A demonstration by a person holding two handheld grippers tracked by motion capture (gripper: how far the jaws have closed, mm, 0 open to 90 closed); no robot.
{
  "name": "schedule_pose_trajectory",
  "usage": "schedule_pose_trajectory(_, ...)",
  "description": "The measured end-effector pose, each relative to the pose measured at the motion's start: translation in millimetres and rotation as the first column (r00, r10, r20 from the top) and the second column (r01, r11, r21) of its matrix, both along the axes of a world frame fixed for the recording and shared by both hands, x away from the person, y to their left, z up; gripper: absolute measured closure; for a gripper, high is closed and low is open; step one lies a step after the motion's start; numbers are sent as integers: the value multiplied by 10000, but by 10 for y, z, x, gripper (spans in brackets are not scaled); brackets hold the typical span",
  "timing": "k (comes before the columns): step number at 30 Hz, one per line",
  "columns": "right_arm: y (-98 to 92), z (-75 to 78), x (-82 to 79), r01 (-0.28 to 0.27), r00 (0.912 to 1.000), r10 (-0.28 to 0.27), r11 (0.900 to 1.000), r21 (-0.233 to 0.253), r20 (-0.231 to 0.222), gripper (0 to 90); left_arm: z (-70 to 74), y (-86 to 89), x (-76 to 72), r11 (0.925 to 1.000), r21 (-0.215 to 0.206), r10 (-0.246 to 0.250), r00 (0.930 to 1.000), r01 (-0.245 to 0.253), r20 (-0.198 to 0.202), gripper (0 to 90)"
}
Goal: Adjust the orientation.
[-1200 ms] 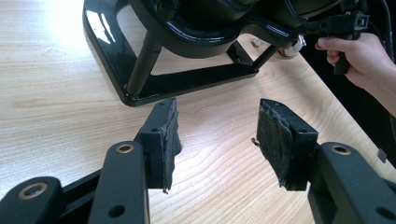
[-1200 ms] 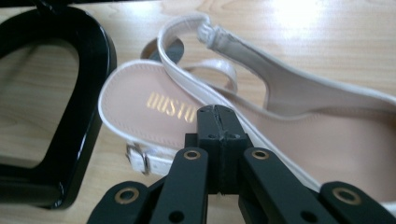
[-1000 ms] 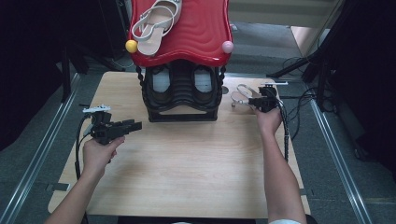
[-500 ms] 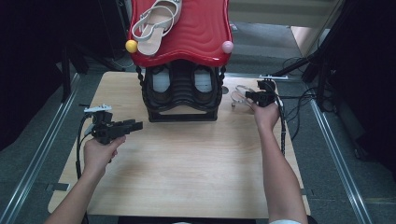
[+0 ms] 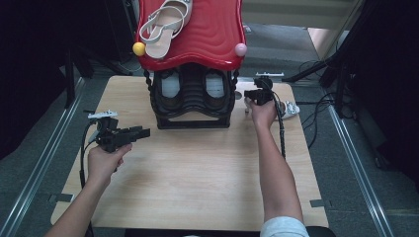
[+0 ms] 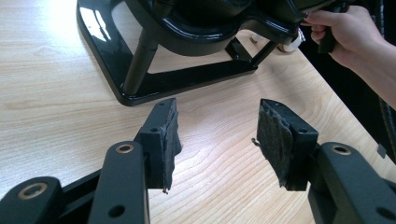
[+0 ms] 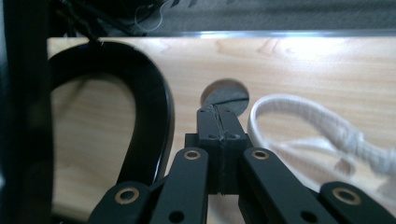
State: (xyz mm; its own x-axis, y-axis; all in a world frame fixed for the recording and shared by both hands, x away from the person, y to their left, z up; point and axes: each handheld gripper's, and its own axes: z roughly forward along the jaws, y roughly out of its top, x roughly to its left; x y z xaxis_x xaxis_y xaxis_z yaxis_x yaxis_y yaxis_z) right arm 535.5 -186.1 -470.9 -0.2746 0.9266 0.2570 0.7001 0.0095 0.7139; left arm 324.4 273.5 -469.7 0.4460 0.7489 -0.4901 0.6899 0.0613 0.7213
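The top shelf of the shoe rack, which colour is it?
Red, with a wavy ribbed surface; the top shelf shows best in the high view.

Right gripper [image 7: 219,122], jaws pressed together, at centre; white sandal strap [image 7: 317,123] right, black rack leg [image 7: 149,116] left.

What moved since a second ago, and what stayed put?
The right gripper slid left across the table's far side, from over the white sandal toward the black shoe rack. Its fingers are shut on nothing. The left gripper stayed open in place, and the sandal on the red top did not move.
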Motion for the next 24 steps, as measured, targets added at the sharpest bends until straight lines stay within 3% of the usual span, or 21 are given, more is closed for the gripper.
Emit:
schedule_pose_trajectory(3, 12, -14, 75, 198, 9990, -200, 9998, -78, -387, 900, -1, 8, 5, 10000, -39, -23, 10000, 23, 9, 487)
schedule_pose_trajectory(5, 42, -39, 110, 155, 9991, -172, 9989, -446, -381, 900, 1, 9, 4, 10000, -15, -54, 10000, 54, 55, 486)
schedule_pose_trajectory(10, 49, -35, 84, 11, 9986, -37, 9988, -498, -530, 900, -8, 13, 9, 10000, 42, -85, 10000, 85, 11, 486)
schedule_pose_trajectory(17, -32, -58, -68, -6, 9984, 7, 10000, 17, -564, 900, -5, -26, 0, 9999, 52, -123, 9999, 124, -47, 486)
schedule_pose_trajectory(24, -99, -62, -254, -402, 9972, 404, 9992, 44, -622, 900, -6, -48, -5, 9998, 110, -142, 9999, 142, 6, 485)
